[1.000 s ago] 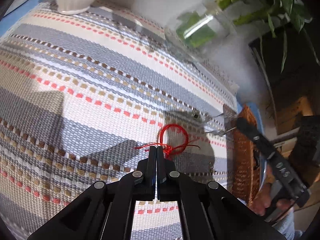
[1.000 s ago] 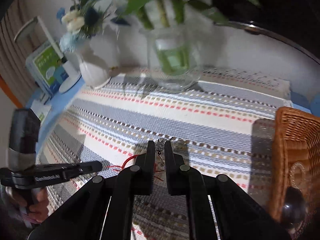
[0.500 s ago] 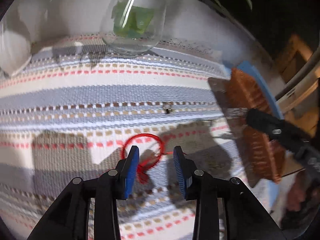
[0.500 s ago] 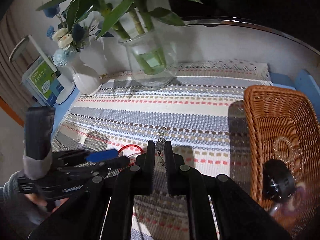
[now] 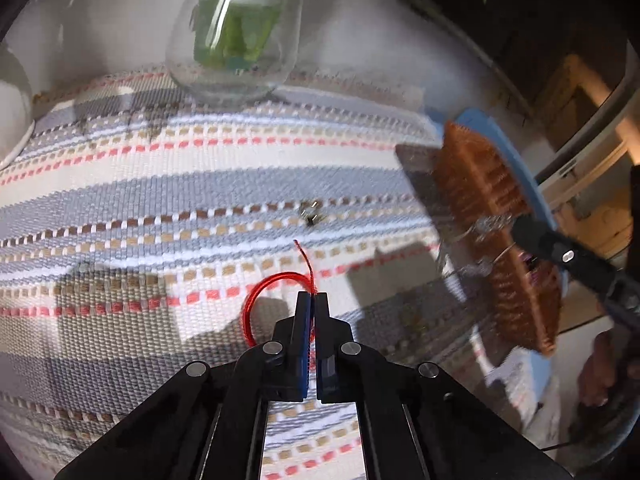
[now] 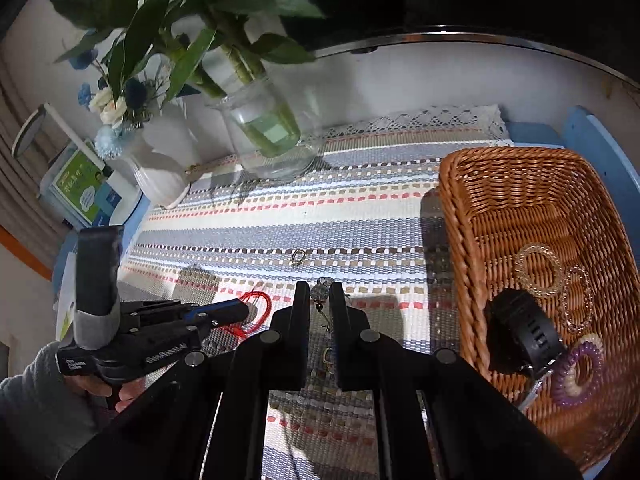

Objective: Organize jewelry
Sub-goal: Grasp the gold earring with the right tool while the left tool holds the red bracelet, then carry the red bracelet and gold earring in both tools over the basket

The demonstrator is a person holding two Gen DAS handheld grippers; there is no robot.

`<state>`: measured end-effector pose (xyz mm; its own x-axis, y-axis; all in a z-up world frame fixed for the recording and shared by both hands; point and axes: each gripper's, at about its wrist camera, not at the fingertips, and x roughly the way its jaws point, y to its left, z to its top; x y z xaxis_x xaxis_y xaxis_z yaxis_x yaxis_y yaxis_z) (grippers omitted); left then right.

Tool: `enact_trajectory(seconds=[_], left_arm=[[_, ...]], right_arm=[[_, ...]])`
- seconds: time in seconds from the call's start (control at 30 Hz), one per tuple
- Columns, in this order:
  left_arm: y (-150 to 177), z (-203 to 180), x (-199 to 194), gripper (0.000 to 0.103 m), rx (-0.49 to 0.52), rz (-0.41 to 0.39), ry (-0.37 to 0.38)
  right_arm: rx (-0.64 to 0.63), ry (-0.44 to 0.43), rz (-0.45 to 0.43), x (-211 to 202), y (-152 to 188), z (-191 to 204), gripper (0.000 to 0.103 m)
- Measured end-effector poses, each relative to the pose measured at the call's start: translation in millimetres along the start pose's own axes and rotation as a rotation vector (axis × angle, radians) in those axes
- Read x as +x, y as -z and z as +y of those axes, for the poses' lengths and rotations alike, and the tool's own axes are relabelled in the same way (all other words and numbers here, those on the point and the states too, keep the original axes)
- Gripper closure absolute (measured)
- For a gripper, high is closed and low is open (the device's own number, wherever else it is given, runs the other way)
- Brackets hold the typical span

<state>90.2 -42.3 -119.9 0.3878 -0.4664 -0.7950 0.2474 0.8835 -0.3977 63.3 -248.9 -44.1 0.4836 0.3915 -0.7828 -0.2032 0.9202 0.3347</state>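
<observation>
Striped woven mat (image 6: 360, 216) covers table; white vase (image 6: 160, 176) far left, glass vase (image 6: 272, 140) behind. Left gripper (image 5: 311, 304) pinched tight on red cord bracelet (image 5: 272, 292), loop lying on mat left of tips, loose tail pointing far. Small ring (image 6: 298, 257) loose mid-mat. Right gripper (image 6: 320, 294) nearly closed on beaded dangling piece (image 6: 322, 290), long axis hanging near-far. Wicker basket (image 6: 460, 240) right, already holding hair ties. Step: pickup done; next, likely carry both rightward over basket rim, release.

We hold a beaded earring (image 6: 321, 294) pinched in the right gripper (image 6: 320, 300) above the striped mat (image 6: 280, 220). Our left gripper (image 6: 224, 312) grips the red string bracelet (image 6: 262, 312); the wicker basket (image 6: 460, 208) sits right.
</observation>
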Motion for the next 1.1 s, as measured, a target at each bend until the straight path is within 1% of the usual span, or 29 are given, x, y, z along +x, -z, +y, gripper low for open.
enact_trajectory(seconds=[0.1,0.23,0.33,0.43,0.57,0.63,0.67,0.7,0.73,0.8,0.83,0.9,0.93,1.1], left_arm=[[-6,-7,-12,0.102,-0.002,-0.035,0.016],[-14,-22,-37,0.102,0.001,-0.107,0.027],[-30,-35,-53,0.102,-0.004,-0.172,0.065],[-50,-56,-64,0.102,0.01,-0.229,0.099],[-71,-89,-75,0.102,0.046,-0.285,0.114],[-80,-104,-80,0.102,0.041,-0.308,0.158],[-85,-114,-80,0.102,0.039,-0.314,0.195],[-89,-122,-80,0.102,0.041,-0.317,0.213],[-96,-138,-76,0.102,0.06,-0.319,0.23],[-102,-156,-70,0.102,0.087,-0.309,0.242],[-106,-172,-61,0.102,0.108,-0.29,0.26],[-107,-189,-49,0.102,0.135,-0.265,0.27],[-106,-206,-38,0.102,0.168,-0.24,0.261],[-92,-252,8,0.102,0.263,-0.144,0.222]], right_arm=[[0.026,-0.006,-0.02,-10,-1,-8,0.092],[0.064,-0.014,-0.067,-30,-6,-22,0.092],[0.088,-0.006,-0.111,-48,-10,-33,0.092],[0.116,0.007,-0.16,-69,-13,-47,0.092],[0.156,0.04,-0.225,-97,-14,-69,0.092],[0.182,0.053,-0.252,-109,-12,-81,0.092],[0.191,0.057,-0.26,-114,-11,-87,0.092],[0.21,0.067,-0.272,-121,-8,-95,0.092],[0.225,0.075,-0.28,-126,-6,-102,0.092],[0.254,0.09,-0.289,-133,0,-117,0.092],[0.269,0.097,-0.29,-136,3,-124,0.092],[0.299,0.112,-0.288,-139,11,-137,0.092],[0.315,0.12,-0.286,-141,16,-143,0.092],[0.403,0.118,-0.267,-140,39,-170,0.092]])
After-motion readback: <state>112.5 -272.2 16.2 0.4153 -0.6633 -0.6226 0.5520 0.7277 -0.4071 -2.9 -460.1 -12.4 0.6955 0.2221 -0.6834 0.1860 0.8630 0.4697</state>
